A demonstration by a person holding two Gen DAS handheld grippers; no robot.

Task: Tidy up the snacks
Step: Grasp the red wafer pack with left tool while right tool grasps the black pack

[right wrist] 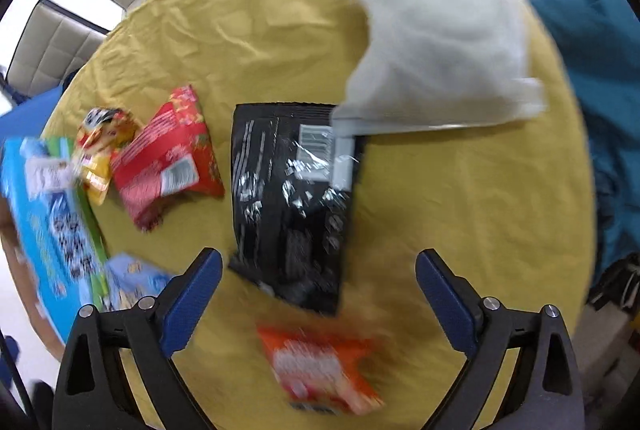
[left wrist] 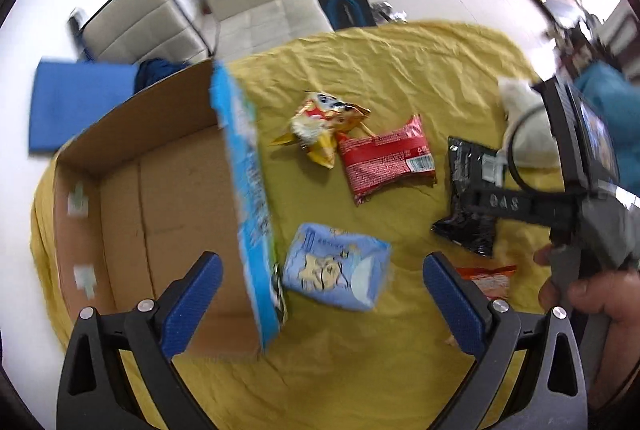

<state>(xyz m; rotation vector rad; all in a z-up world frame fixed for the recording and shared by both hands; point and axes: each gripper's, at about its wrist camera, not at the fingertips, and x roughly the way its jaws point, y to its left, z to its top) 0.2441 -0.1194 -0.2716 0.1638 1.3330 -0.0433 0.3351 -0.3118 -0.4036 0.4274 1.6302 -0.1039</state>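
Left gripper [left wrist: 320, 294]: jaws apart, holding nothing, above the yellow cloth [left wrist: 400, 78]. The light blue snack pack [left wrist: 336, 266] lies between its fingers, just beside the cardboard box [left wrist: 168, 198], which is open and has a blue printed outer wall.

Right gripper [right wrist: 318, 294]: jaws apart, holding nothing. The black snack pack [right wrist: 288, 198] lies flat between and beyond its fingers. An orange snack pack [right wrist: 320, 366], blurred, lies nearer the camera than the black pack. A white bag [right wrist: 432, 38] overlaps the black pack's far corner. A red snack pack [right wrist: 168, 158] and a yellow snack pack [right wrist: 104, 146] lie between the black pack and the box.
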